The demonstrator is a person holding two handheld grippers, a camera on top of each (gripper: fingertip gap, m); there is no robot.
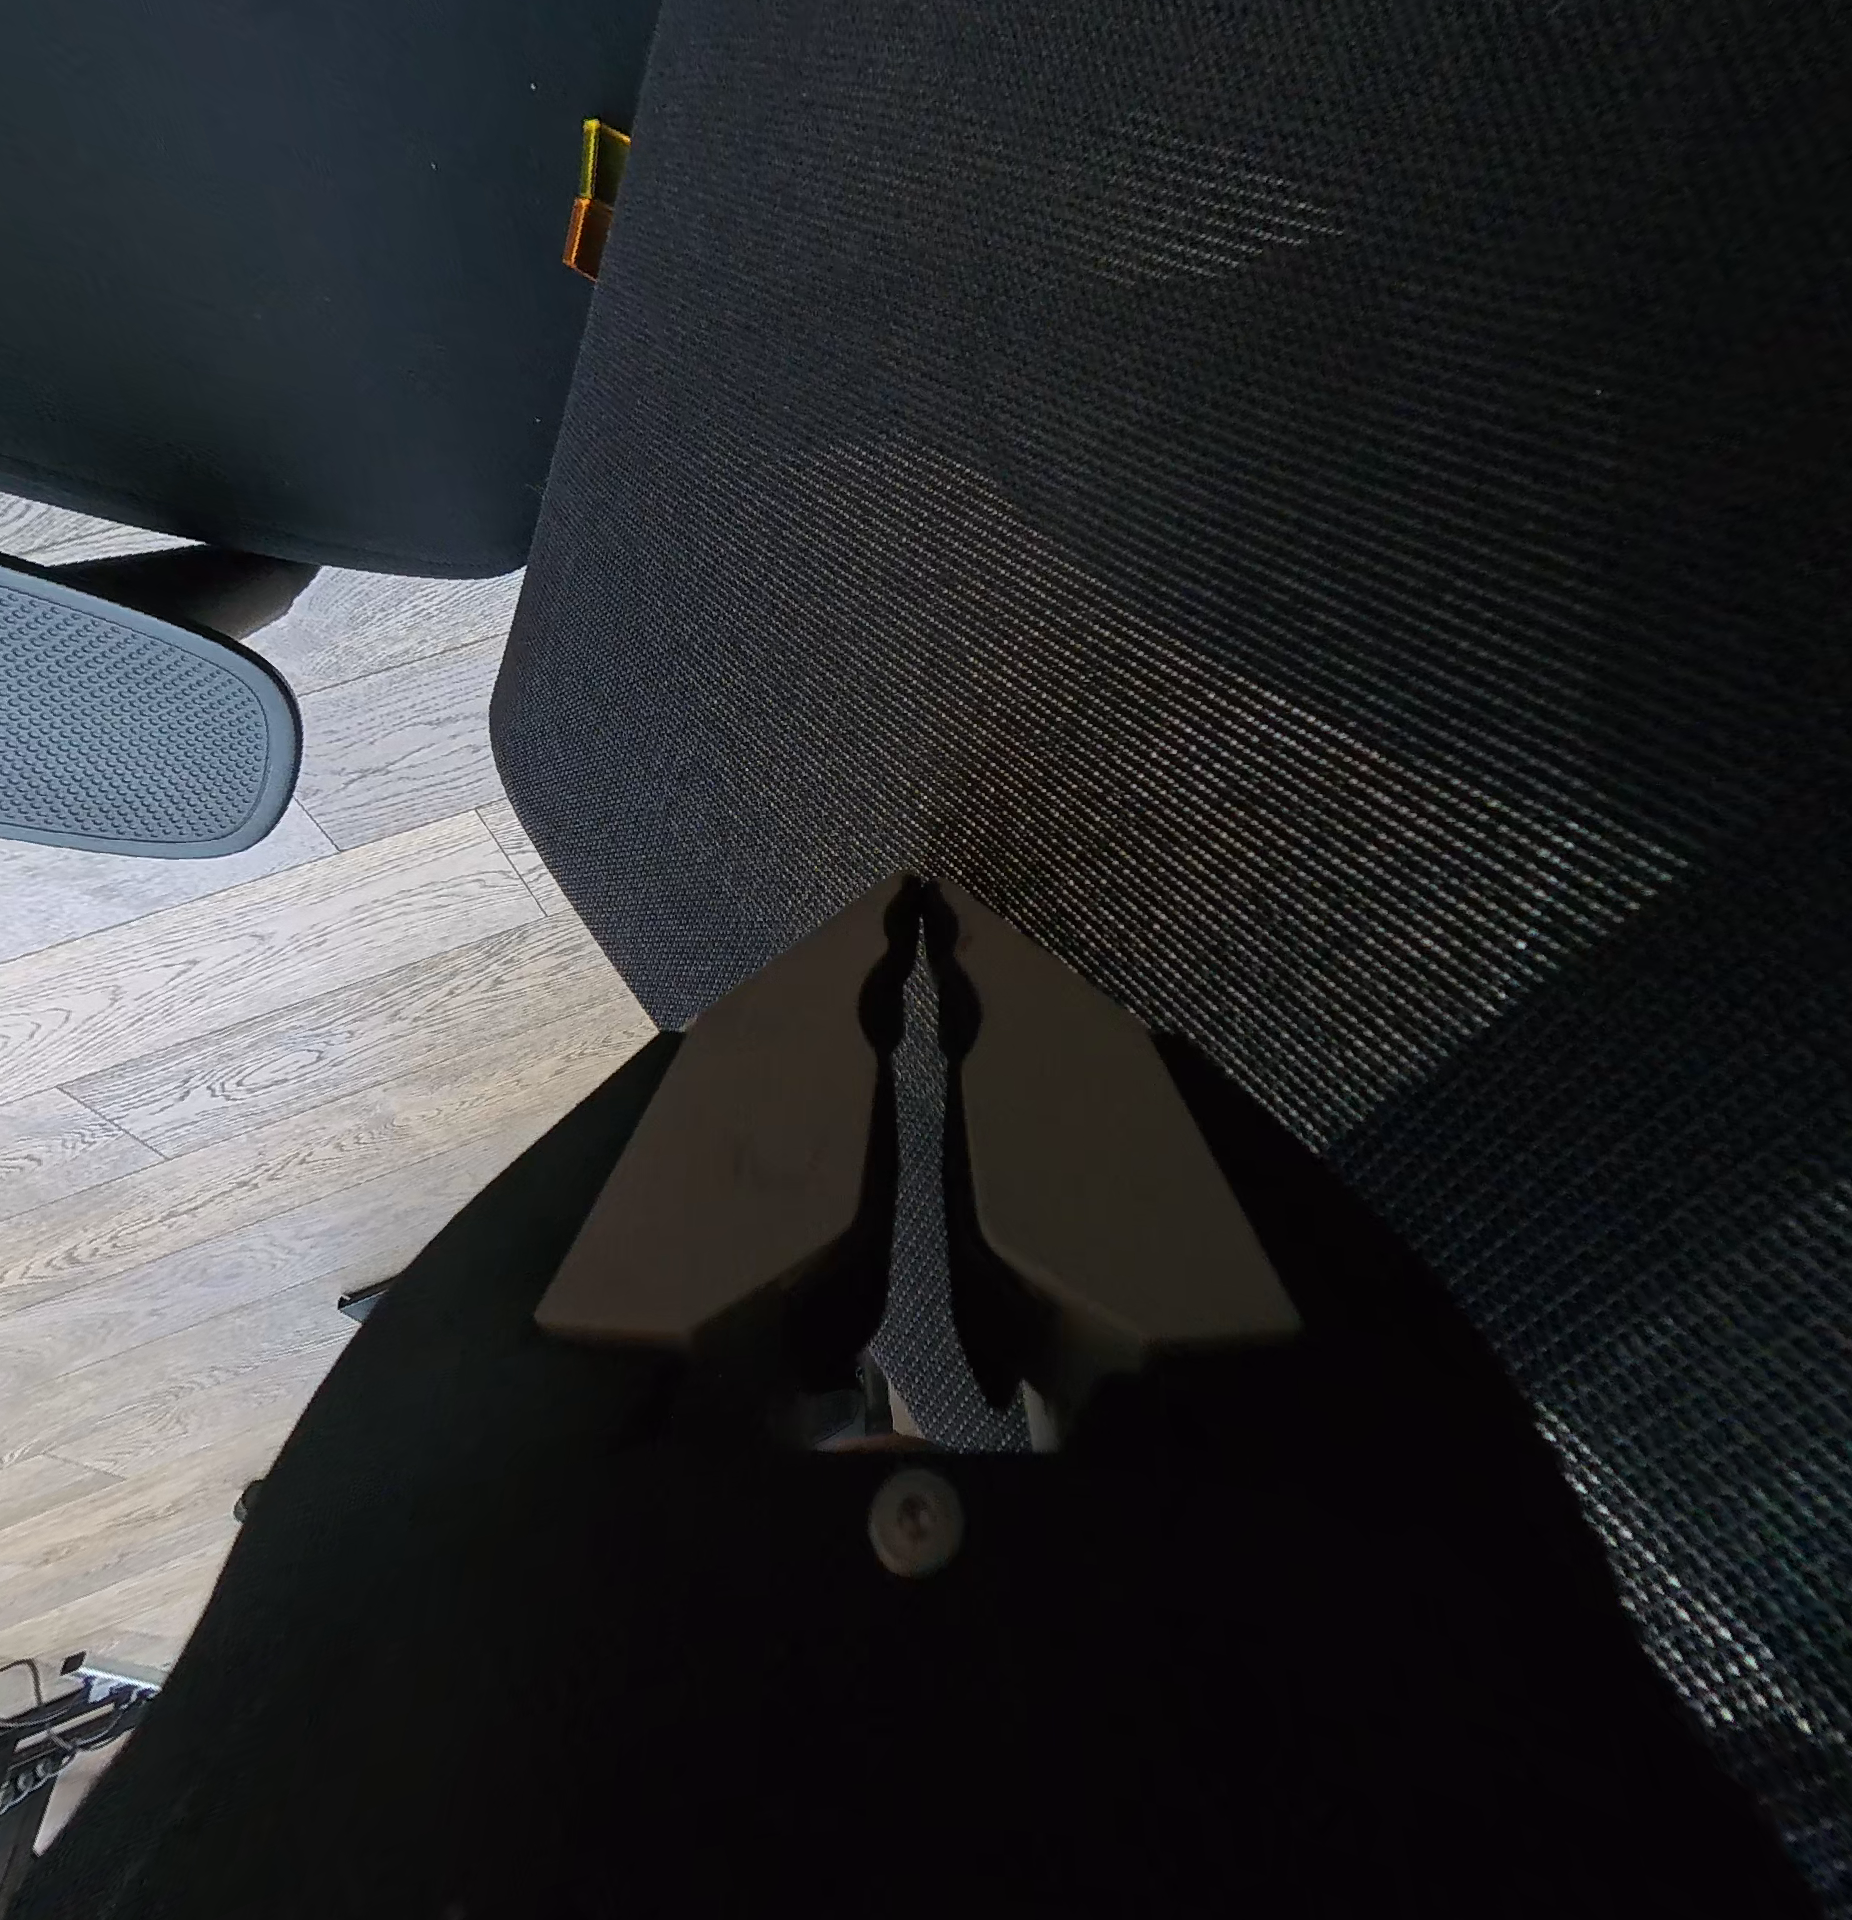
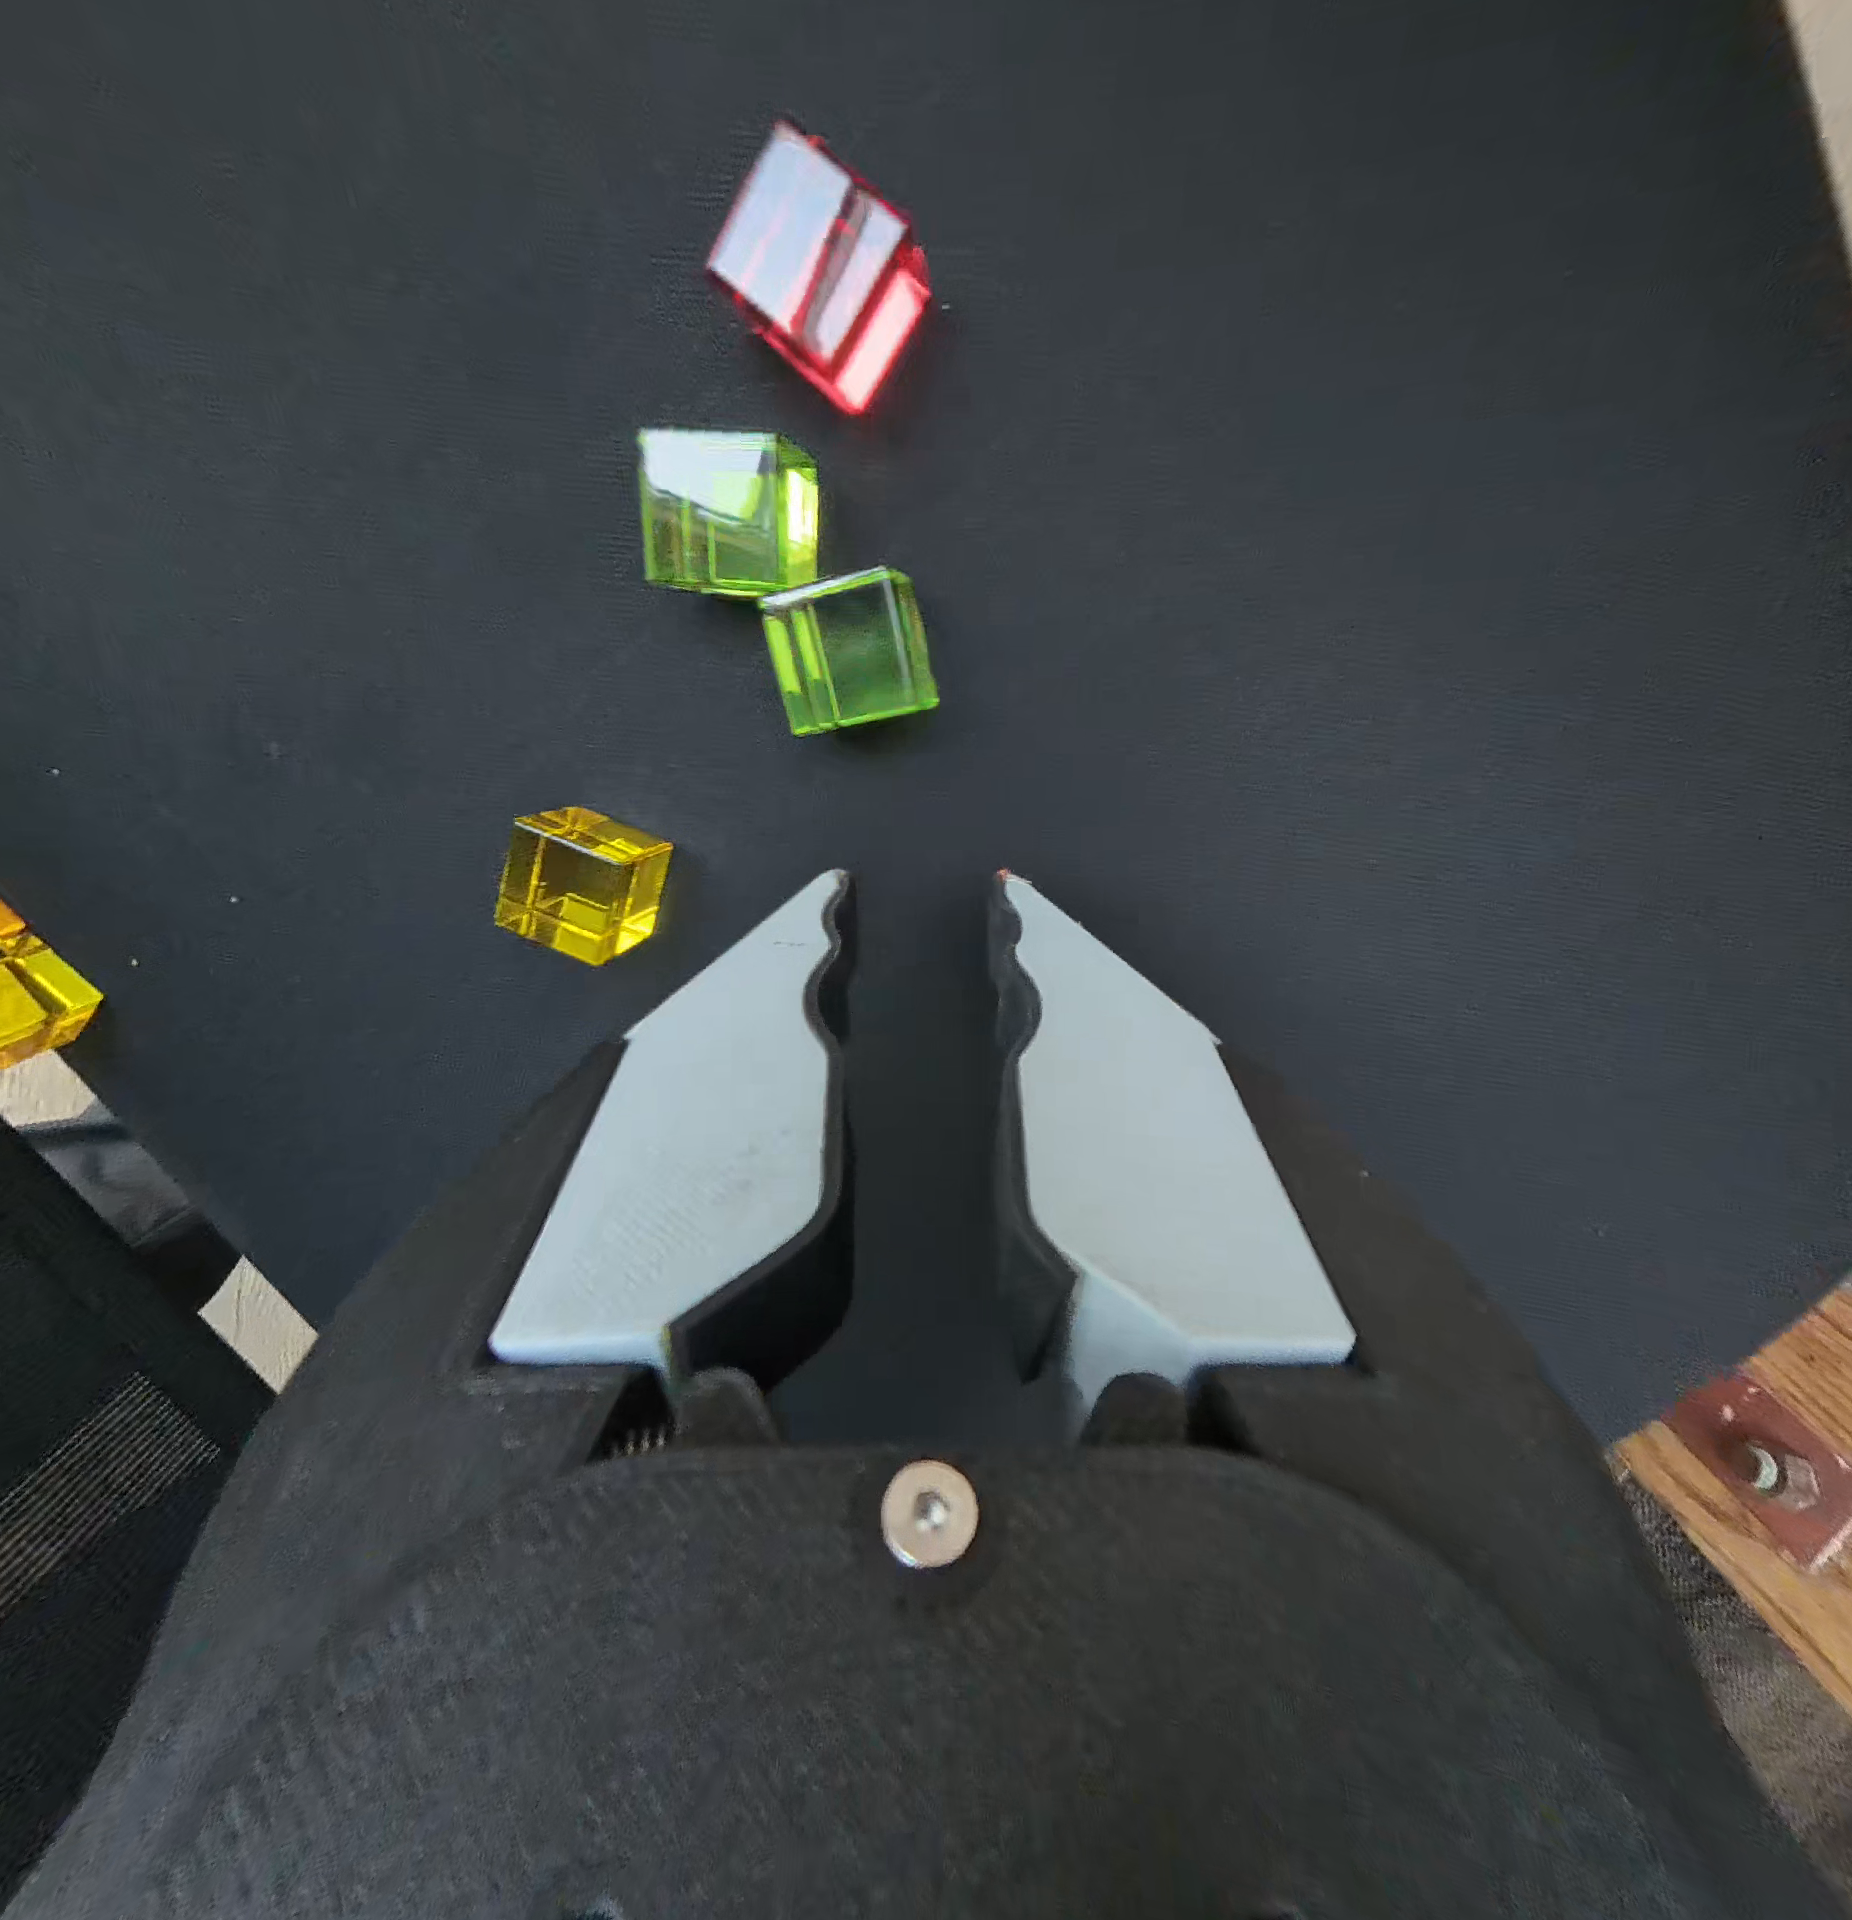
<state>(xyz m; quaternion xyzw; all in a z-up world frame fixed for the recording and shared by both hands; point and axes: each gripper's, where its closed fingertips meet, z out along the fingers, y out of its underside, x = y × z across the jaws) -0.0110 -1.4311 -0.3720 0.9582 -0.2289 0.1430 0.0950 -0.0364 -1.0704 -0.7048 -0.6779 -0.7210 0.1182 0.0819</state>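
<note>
While its jaws sit closed on nothing, the left gripper hangs close over a black mesh chair back, yellow and orange blocks peeking past its edge, wood-look floor below. Through the right wrist view, the right gripper hovers parted and empty above a dark seat; a yellow cube lies just beside it, two green cubes and a red cube beyond, all loose and unstacked.

- Left hand-held gripper: black, rough-textured body widening toward the camera, one round screw at its centre, two pale wedge-shaped fingers with wavy black inner pads.
- Right hand-held gripper: same black grainy body, a silver screw, light blue-grey wedge fingers edged with scalloped black pads.
</note>
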